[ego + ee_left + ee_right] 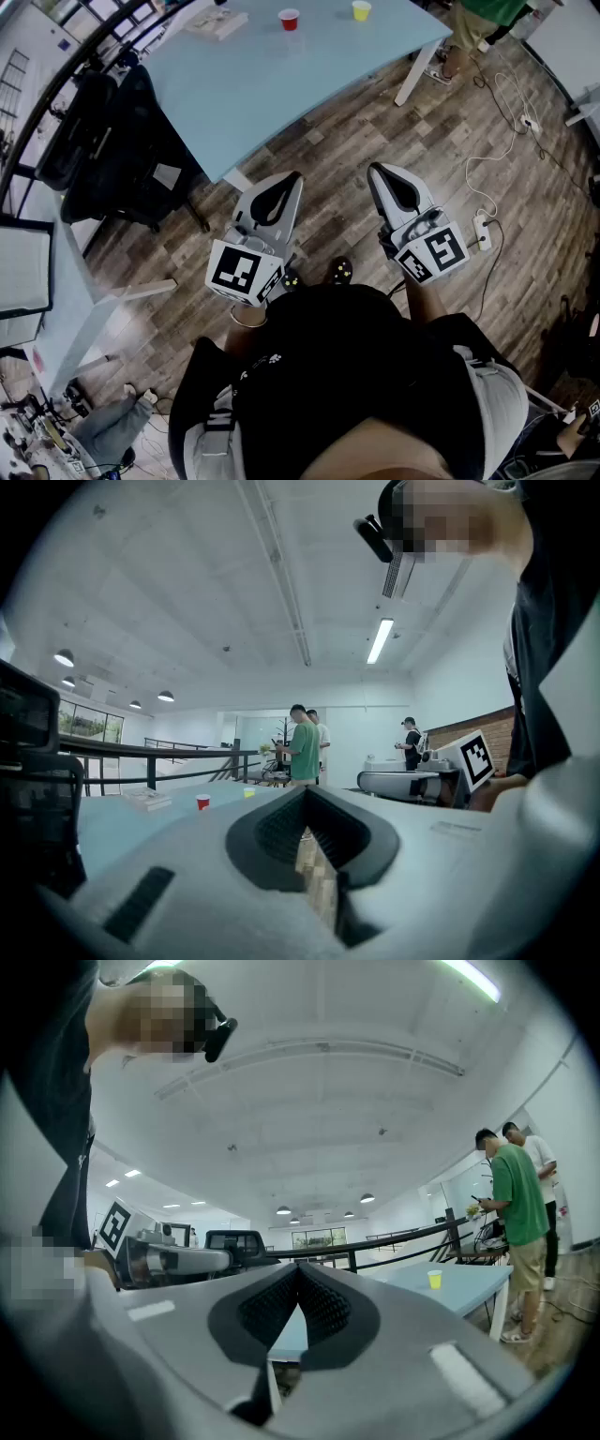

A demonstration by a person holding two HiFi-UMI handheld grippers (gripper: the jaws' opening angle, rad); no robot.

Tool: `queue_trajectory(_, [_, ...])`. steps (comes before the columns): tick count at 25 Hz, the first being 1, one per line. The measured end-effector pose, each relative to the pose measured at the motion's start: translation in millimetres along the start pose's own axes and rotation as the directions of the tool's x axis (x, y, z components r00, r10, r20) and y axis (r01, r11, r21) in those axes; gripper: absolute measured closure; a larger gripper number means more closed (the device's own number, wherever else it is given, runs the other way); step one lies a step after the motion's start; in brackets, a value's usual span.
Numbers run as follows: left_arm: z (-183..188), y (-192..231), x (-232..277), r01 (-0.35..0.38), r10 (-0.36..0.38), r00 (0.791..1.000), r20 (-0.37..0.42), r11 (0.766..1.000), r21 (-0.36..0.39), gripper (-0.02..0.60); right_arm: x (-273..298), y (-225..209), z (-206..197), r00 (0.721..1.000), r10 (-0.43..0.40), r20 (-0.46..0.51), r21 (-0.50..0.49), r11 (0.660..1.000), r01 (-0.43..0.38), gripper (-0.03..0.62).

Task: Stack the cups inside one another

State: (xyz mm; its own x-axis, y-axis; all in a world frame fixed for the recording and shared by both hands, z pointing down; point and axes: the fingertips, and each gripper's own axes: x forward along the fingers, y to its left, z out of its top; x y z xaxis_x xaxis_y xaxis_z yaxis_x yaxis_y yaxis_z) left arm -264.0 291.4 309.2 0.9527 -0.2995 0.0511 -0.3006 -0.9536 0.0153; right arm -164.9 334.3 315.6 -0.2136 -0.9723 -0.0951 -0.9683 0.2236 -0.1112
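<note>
A small red cup and a small yellow cup stand apart on the far side of a light blue table. Both grippers hang level above the wooden floor, well short of the table and close to my body. The left gripper is shut with nothing in it, and so is the right gripper. The left gripper view shows the red cup and the yellow cup far beyond its closed tips. Only the yellow cup shows in the right gripper view, right of its tips.
A book lies on the table left of the red cup. A dark office chair stands at the table's left. White cables and a power strip lie on the floor at right. Two people stand beyond the table.
</note>
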Motion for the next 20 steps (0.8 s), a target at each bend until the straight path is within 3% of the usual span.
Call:
queue_trajectory(5, [-3.9,-3.9,9.3,-0.006,0.006,1.0,-0.008,1.0,-0.001,0.597,-3.9,-11.5,-3.2,1.0,-0.006,0.008,0.019,1.0,0.006,0.586])
queue_trajectory(20, [-5.4,-38.0,55.7,-0.024,0.024,1.0,-0.011,1.0,0.0,0.597,-41.5,-50.9,7.2,0.995,0.084,0.045,0.031,0.996,-0.085,0.586])
